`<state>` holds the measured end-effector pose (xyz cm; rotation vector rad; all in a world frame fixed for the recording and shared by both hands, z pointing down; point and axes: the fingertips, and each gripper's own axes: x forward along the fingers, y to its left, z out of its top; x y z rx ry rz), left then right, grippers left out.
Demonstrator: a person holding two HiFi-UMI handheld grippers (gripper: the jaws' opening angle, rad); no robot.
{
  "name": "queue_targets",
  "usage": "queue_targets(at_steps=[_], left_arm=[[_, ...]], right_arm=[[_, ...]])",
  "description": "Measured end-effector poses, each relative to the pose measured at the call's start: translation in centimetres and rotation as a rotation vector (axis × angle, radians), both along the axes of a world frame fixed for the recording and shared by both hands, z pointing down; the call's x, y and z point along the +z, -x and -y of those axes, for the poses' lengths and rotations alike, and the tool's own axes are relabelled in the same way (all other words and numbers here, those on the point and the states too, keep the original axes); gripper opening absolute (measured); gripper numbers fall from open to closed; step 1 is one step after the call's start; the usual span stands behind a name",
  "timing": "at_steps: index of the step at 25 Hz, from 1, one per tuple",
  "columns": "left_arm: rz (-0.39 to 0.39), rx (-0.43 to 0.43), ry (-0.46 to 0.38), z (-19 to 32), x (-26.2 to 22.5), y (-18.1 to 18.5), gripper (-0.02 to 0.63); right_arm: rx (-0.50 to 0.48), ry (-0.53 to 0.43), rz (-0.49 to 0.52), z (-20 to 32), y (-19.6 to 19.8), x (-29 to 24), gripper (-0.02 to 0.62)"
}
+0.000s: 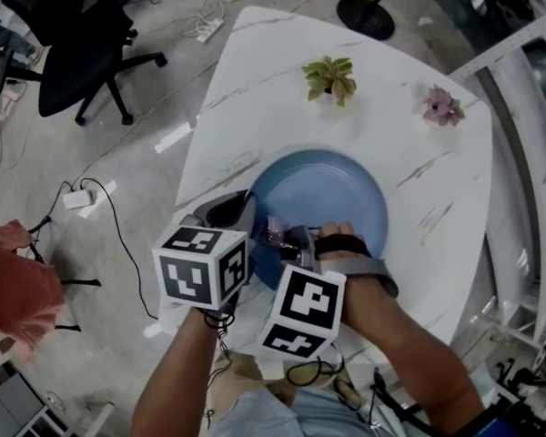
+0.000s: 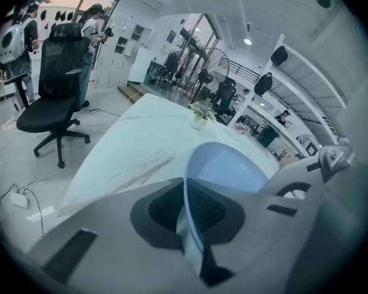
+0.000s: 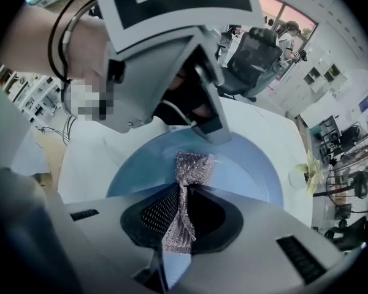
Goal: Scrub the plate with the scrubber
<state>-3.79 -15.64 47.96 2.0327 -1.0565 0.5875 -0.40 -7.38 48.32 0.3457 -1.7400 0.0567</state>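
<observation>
Fingers of left gripper (image 2: 191, 234) tight on rim of one plate (image 1: 332, 189), right gripper's (image 3: 175, 228) on one scrubber (image 3: 193, 167); two plants (image 1: 329, 78) (image 1: 443, 105) beyond.

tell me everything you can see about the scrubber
The scrubber is a small silvery piece of woven metal mesh, shiny and limp. The right gripper has its jaws shut on the middle of it, bunching it into a bow-tie shape. Its free end fans out over the blue plate, seemingly touching the surface.

The near rim of the round blue plate (image 1: 332, 189) is hidden behind the black-and-white marker cubes (image 1: 203, 267). The silvery mesh scrubber (image 1: 275, 234) — mostly covered too.
</observation>
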Motion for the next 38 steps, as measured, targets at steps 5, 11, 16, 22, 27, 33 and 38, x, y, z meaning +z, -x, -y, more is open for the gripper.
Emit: queue_targets(at_steps=[5,11,16,22,27,33,38], left_arm=[[0.001,0.000,0.002,0.0,0.0,0.1,0.015],[0.003,-0.001,0.002,0.0,0.0,0.2,0.015],[0.008,-0.006,-0.004,0.0,0.0,0.2,0.015],[0.006,0.002,-0.001,0.0,0.1,0.1,0.015],[0.009,0.012,-0.004,-0.1,0.0,-0.1,0.017],[0.003,0.017,0.003,-0.1,0.0,-0.2,0.017],[0.002,0.018,0.005,-0.1,0.0,-0.2,0.016]], right_arm=[[-0.013,0.034,0.022,-2.2,-0.1,0.0,0.066],[0.029,0.079,0.037,-4.0,-1.9,-0.1,0.066],[0.106,0.099,0.028,-4.2,-4.4,-0.1,0.066],[0.209,0.088,-0.021,-2.8,-8.2,0.1,0.066],[0.277,0.062,-0.055,-0.4,-10.5,0.1,0.066],[0.310,0.050,-0.086,2.0,-11.9,0.5,0.066],[0.301,0.031,-0.096,4.0,-11.8,0.6,0.067]])
